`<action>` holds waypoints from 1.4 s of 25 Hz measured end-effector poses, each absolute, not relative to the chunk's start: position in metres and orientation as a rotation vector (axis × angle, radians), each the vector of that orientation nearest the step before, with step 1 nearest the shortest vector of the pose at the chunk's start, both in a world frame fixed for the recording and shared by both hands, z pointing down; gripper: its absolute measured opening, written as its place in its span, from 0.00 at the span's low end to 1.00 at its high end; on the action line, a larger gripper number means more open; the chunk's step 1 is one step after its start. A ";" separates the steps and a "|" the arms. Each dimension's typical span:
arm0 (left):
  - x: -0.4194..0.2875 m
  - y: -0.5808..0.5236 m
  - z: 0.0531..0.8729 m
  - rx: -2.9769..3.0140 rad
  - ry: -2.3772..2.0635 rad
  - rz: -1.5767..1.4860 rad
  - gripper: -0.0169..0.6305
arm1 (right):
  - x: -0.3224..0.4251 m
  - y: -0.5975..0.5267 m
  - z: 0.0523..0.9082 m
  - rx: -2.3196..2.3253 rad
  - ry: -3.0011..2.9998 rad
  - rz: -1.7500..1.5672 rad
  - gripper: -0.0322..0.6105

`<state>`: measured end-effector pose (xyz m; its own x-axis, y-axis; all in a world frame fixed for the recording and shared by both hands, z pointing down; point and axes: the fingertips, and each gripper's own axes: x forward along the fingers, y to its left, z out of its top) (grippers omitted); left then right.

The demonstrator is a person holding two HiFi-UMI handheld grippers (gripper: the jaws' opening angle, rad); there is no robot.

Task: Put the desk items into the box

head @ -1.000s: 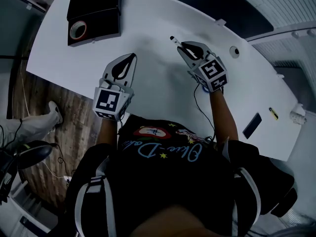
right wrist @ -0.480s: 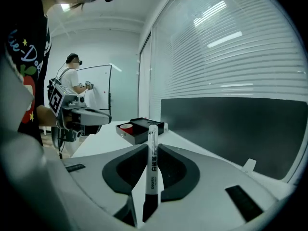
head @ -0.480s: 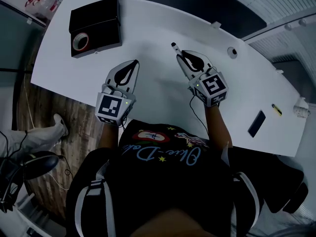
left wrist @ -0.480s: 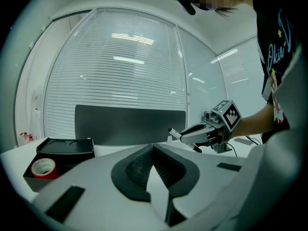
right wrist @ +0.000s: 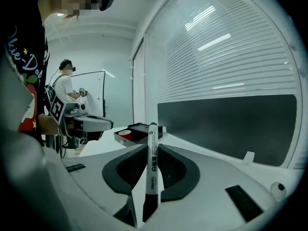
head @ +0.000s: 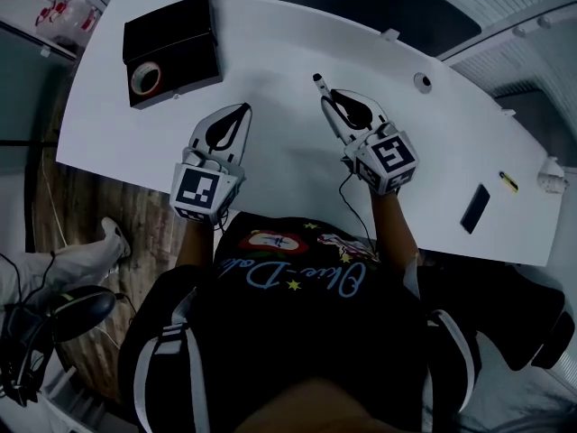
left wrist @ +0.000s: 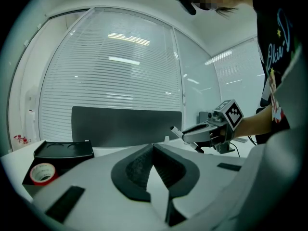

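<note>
White laminate fills most of my head view: the white curved tabletop [head: 288,43] runs from the far left corner round to the right. It is mostly bare in the middle, so there is free room to carry things across.

The black rectangular open-topped box [head: 180,30] sits at the far left corner, well apart from both hands. I judge the next move is a long reach leftward and away.

The left gripper [head: 242,108] hovers near the front edge with its jaws clenched tip to tip on nothing. I read it as parked out of the way while the other hand works.

The right gripper [head: 330,97] has its jaws grasping the pen across its barrel, near the middle. That looks a sensible grip, because neither end can swing far in transit.

Inside the box, at its near left corner, lies a red-and-white roll of tape [head: 144,78], so at least one desk item is already put away.

The slim white marker pen with black print [right wrist: 152,162] stands upright between the pads in the right gripper view. One end pokes past the jaw tips and a dark end sits close to the camera. It seems to be held clear of the tabletop, not yet near the box.
</note>
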<state>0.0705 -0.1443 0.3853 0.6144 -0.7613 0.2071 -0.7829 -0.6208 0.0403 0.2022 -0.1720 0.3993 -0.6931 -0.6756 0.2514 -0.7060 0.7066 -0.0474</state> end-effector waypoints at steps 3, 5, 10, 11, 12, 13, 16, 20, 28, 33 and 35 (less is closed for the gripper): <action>0.069 -0.145 0.383 2.727 -1.277 0.246 0.02 | 0.202 -0.170 0.397 1.146 -2.693 0.202 0.16; 0.067 -0.145 0.383 2.731 -1.266 0.240 0.02 | 0.202 -0.168 0.394 1.162 -2.693 0.209 0.16; 0.069 -0.142 0.381 2.749 -1.243 0.224 0.02 | 0.198 -0.159 0.386 1.156 -2.710 0.205 0.16; 0.070 -0.141 0.381 2.755 -1.246 0.228 0.02 | 0.198 -0.157 0.386 1.150 -2.717 0.203 0.16; 0.071 -0.141 0.381 2.763 -1.251 0.229 0.02 | 0.198 -0.155 0.384 1.145 -2.725 0.206 0.16; 0.072 -0.141 0.380 2.769 -1.260 0.223 0.02 | 0.198 -0.153 0.383 1.140 -2.734 0.210 0.16; 0.075 -0.138 0.376 2.761 -1.289 0.201 0.02 | 0.203 -0.148 0.381 1.121 -2.752 0.195 0.16; 0.081 -0.121 0.367 2.744 -1.325 0.203 0.02 | 0.214 -0.137 0.376 1.125 -2.773 0.209 0.16; 0.085 -0.098 0.360 2.713 -1.406 0.190 0.02 | 0.221 -0.117 0.367 1.084 -2.827 0.225 0.16; 0.081 -0.074 0.359 2.688 -1.460 0.217 0.02 | 0.224 -0.101 0.366 1.061 -2.861 0.259 0.16; 0.079 -0.065 0.358 2.678 -1.488 0.230 0.02 | 0.222 -0.094 0.366 1.042 -2.879 0.266 0.16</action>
